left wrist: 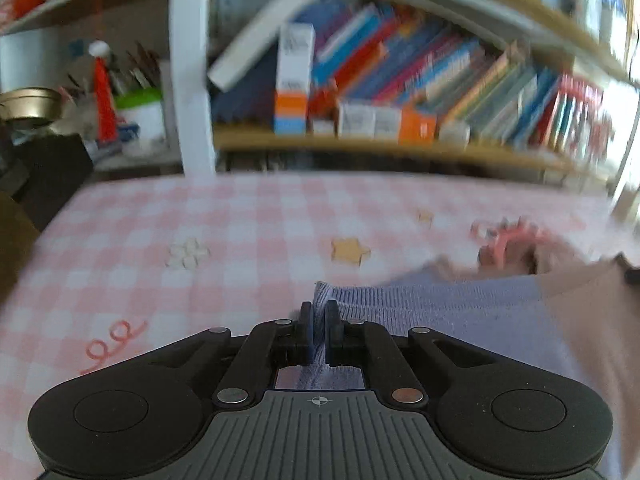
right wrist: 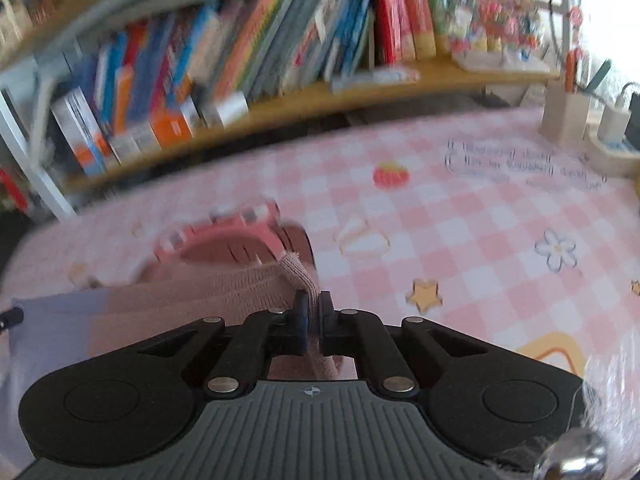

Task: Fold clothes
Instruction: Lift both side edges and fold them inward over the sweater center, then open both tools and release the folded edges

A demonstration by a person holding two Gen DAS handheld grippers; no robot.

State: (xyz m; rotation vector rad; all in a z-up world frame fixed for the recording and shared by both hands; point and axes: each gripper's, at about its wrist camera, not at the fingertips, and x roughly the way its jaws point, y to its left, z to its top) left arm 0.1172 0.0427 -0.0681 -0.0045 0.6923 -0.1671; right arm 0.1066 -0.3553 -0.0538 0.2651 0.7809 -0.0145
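The left gripper [left wrist: 319, 334] is clenched on the lilac end of a ribbed knit garment, lilac and dusty pink [left wrist: 440, 308], and the right gripper [right wrist: 313, 326] pinches the pink end. The garment stretches crosswise between them (long axis gripper to gripper) and sags onto the pink-and-white checked table [left wrist: 240, 216] ahead. Neither hand is nearer; the fold probably needs both moving together.

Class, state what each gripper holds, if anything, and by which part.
Both hold one lilac-and-pink knitted garment: the left gripper pinches its lilac corner, the right gripper its pink corner.
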